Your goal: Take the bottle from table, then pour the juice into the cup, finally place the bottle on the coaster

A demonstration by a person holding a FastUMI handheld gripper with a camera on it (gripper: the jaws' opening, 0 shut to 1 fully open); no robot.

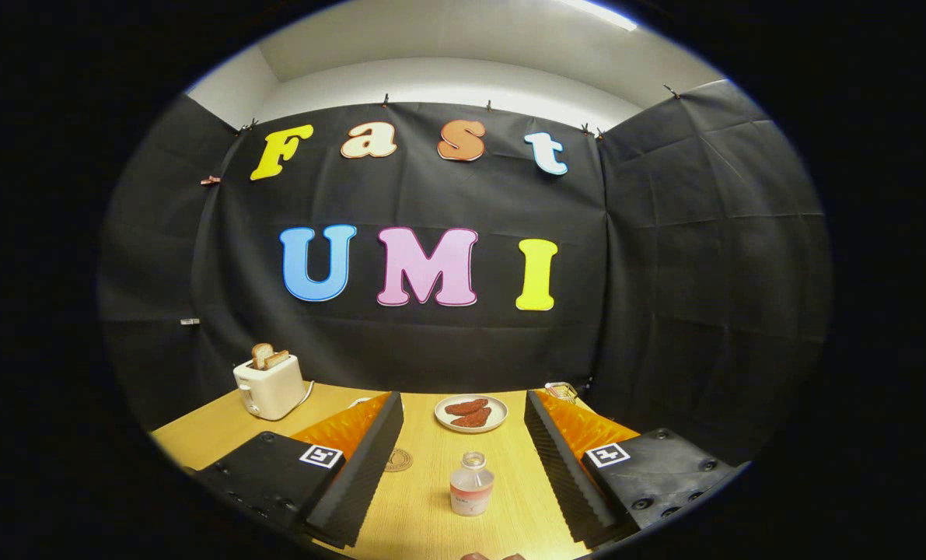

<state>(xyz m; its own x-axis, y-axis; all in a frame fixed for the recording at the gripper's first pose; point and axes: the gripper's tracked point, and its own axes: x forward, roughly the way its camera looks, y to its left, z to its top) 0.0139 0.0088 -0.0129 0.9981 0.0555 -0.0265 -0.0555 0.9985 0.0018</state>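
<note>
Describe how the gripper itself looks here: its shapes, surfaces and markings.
The gripper has two long wedge-shaped fingers with ribbed, sawtooth-textured inner faces and glossy outer sides. Each finger is mounted on a chunky matte black block fixed with round screws, and each block carries a small square white tag printed with a black pattern. No cables are visible.

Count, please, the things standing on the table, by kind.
Bottle: 1, between the open fingers of the hand-held gripper
Coaster: 1
Plate with food: 1
Toaster holding bread: 1
Small object behind the right finger, kind unclear: 1
Total: 5
</note>
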